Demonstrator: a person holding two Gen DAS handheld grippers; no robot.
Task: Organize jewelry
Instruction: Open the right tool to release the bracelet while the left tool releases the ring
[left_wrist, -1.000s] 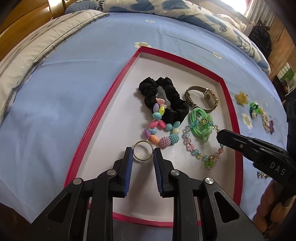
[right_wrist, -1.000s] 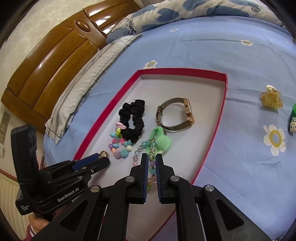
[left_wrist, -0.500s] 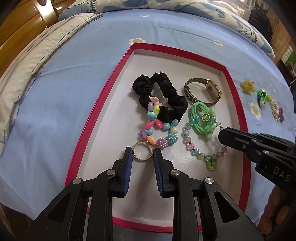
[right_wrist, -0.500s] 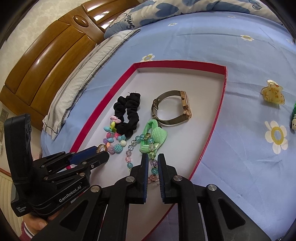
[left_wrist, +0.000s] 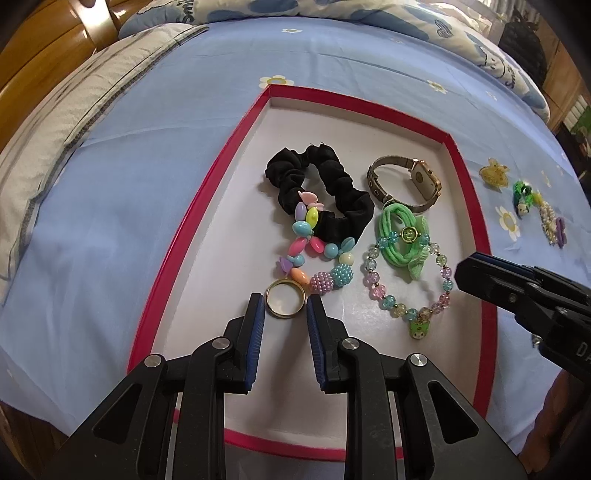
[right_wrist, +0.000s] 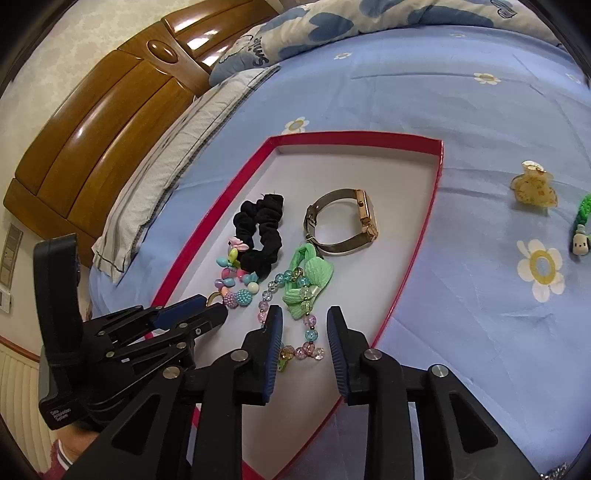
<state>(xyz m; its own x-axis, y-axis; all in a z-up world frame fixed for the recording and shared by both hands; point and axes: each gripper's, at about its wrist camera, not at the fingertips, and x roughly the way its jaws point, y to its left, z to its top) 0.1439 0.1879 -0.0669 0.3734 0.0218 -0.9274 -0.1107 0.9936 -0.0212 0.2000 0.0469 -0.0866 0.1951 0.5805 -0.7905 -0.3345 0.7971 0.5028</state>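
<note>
The right gripper (right_wrist: 304, 325), jaws just opened, straddles the glass-bead bracelet (right_wrist: 291, 314) without gripping; its green charm is partly hidden. The bracelet lies lengthwise in the red tray (right_wrist: 424, 236). The left gripper (left_wrist: 285, 308) seemingly brackets a gold ring (left_wrist: 286, 298).

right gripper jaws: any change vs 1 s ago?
Yes. The right gripper has just been opening; its fingers now stand apart over the pastel bead bracelet, which lies free on the red tray.

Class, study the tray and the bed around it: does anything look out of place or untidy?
Yes. A yellow hair clip and a green charm lie on the bedsheet, outside the red-rimmed tray. Inside it, the pastel bead bracelet overlaps the black scrunchie, and the green hair tie overlaps the clear bead bracelet.
</note>
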